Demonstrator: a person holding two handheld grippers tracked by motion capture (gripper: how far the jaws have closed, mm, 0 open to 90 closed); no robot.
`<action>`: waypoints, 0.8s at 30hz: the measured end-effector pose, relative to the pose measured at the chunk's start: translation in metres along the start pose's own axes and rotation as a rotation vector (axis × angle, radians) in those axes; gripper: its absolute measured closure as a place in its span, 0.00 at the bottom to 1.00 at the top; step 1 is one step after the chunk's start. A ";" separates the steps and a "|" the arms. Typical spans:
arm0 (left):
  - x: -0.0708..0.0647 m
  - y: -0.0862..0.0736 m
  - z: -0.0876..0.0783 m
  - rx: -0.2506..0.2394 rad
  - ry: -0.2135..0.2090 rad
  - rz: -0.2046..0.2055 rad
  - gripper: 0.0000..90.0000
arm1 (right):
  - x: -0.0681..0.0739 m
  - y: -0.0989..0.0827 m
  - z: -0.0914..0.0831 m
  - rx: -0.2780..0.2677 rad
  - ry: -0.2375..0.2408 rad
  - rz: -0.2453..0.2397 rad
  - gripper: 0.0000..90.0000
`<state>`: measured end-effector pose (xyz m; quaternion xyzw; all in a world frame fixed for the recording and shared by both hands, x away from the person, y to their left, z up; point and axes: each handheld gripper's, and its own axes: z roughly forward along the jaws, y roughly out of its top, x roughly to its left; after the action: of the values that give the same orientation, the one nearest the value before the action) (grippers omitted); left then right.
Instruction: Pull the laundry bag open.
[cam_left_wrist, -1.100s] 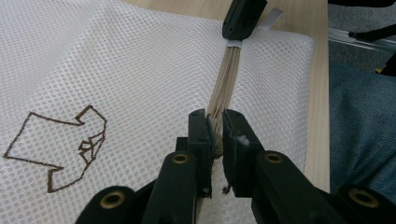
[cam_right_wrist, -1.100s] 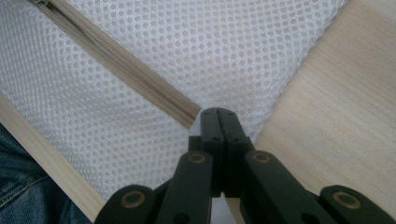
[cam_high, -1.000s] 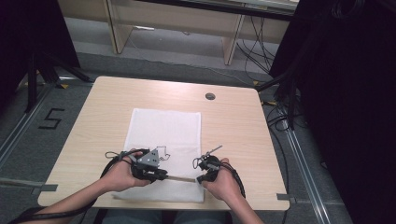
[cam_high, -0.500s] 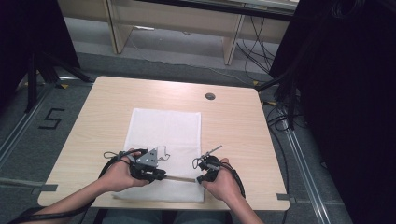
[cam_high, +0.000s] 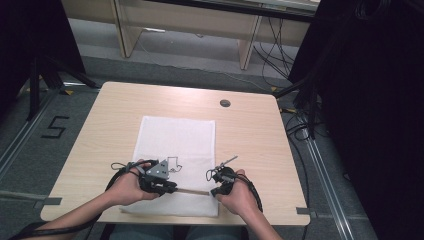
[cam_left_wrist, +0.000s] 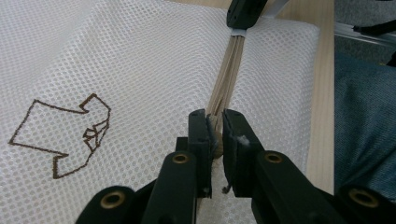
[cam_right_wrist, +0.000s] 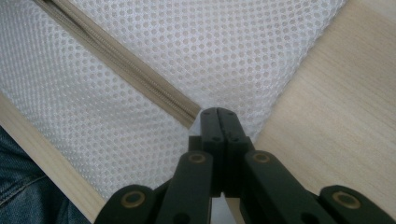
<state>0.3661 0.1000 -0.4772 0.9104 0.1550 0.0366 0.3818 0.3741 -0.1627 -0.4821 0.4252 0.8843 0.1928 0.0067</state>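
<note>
A white mesh bag (cam_high: 175, 135) lies flat on the wooden table (cam_high: 125, 105), with a beige zipper (cam_high: 192, 191) along its near edge. My left gripper (cam_high: 174, 188) is shut on the zipper pull (cam_left_wrist: 215, 135); in the left gripper view the jaws (cam_left_wrist: 215, 122) pinch it and the zipper tape (cam_left_wrist: 226, 70) runs away from them. My right gripper (cam_high: 212, 190) is shut on the bag's corner at the zipper's end (cam_right_wrist: 194, 116), its jaws (cam_right_wrist: 218, 112) pressed together. It also appears far off in the left gripper view (cam_left_wrist: 243, 14). A brown line drawing (cam_left_wrist: 70, 135) marks the mesh.
A round cable hole (cam_high: 225, 103) sits in the table's far right part. The table's near edge (cam_right_wrist: 51, 168) lies just beyond the bag, with the person's jeans (cam_right_wrist: 18, 196) below it. Dark stands and cables (cam_high: 310, 100) crowd the floor to the right.
</note>
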 end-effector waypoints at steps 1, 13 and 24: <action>0.000 0.001 0.000 -0.001 0.001 0.006 0.91 | 0.000 0.000 0.000 0.001 -0.001 -0.001 1.00; 0.001 -0.001 0.000 0.025 0.009 0.050 0.91 | 0.001 0.000 0.000 0.003 -0.003 0.006 1.00; 0.004 -0.007 -0.004 0.014 -0.003 0.023 0.91 | 0.001 0.000 0.000 0.005 -0.002 0.006 1.00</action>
<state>0.3670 0.1085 -0.4798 0.9148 0.1439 0.0385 0.3754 0.3731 -0.1618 -0.4815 0.4282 0.8834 0.1902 0.0061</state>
